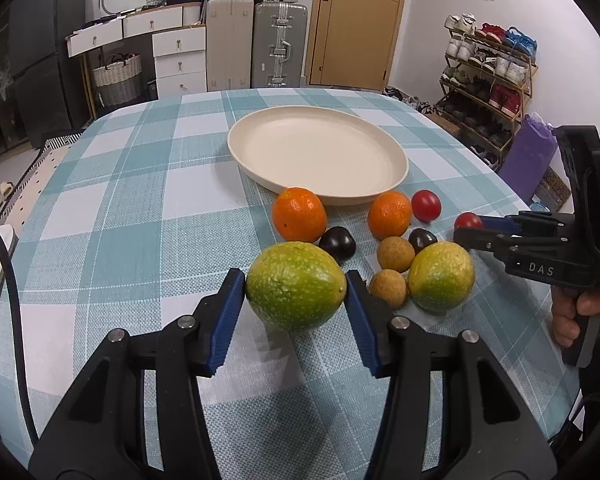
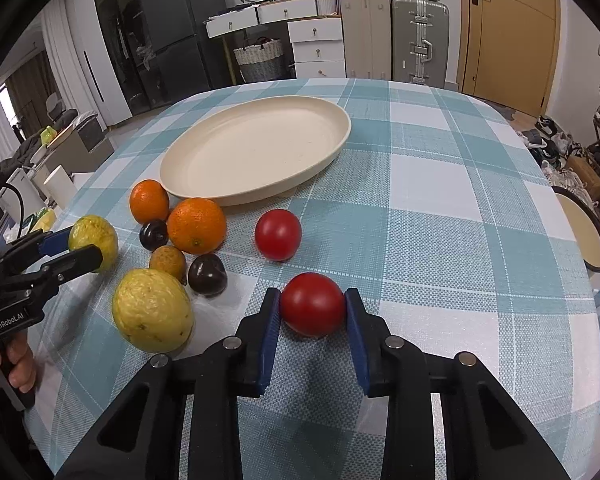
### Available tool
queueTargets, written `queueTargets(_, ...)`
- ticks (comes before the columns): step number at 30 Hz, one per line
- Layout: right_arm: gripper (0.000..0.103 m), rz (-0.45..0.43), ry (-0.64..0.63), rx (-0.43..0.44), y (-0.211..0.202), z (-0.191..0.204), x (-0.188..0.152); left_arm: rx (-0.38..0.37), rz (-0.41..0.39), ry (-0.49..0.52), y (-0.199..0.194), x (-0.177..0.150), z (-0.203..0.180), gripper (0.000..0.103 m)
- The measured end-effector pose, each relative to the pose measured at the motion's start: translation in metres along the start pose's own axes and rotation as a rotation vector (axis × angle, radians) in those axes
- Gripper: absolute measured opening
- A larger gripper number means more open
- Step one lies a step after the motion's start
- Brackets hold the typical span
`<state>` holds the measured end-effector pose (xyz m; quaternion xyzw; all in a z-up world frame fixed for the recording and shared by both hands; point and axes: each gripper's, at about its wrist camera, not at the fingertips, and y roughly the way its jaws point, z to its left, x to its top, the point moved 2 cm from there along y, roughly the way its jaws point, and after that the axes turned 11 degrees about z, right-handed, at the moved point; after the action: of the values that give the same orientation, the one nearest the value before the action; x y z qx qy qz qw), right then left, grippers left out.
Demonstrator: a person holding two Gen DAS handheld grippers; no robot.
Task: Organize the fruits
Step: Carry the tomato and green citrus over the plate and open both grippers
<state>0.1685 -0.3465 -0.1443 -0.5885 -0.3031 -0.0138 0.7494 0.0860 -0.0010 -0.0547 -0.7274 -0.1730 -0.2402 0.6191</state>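
My left gripper [image 1: 295, 280] is shut on a large green-yellow fruit [image 1: 296, 296] resting on the checked tablecloth; both blue pads press its sides. My right gripper [image 2: 312, 300] is shut on a red tomato [image 2: 312, 305] on the cloth, also seen at the right of the left wrist view. An empty cream plate [image 1: 316, 156] lies beyond. Between plate and grippers lie two oranges [image 1: 299, 220] [image 1: 390, 215], a second tomato [image 1: 426, 205], two dark plums [image 1: 337, 242], two small brown fruits [image 1: 396, 254] and another green-yellow fruit [image 1: 441, 276].
The table [image 2: 440, 184] is rounded and drops off on all sides. A stool [image 2: 584, 232] stands by its right edge. Suitcases [image 1: 280, 48], white drawers and a shoe rack [image 1: 488, 80] stand behind. A person's hand [image 1: 572, 312] grips the right handle.
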Motion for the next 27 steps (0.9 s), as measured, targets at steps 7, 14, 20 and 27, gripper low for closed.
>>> queueTargets(7, 0.033, -0.033, -0.007, 0.029, -0.006, 0.003, 0.001, 0.000, -0.054, -0.013, -0.010, 0.003, 0.004, 0.048)
queueTargets(14, 0.033, -0.105, -0.031, 0.061, -0.021, 0.012, 0.011, 0.017, -0.101, -0.022, -0.014, 0.016, 0.007, 0.048)
queueTargets(20, 0.033, -0.148, -0.045, 0.089, -0.031, 0.018, 0.027, 0.017, -0.144, -0.017, -0.018, 0.035, 0.003, 0.048)
queueTargets(27, 0.033, -0.160, -0.085, 0.095, -0.033, 0.028, 0.047, 0.005, -0.185, 0.017, -0.018, 0.061, -0.010, 0.048)
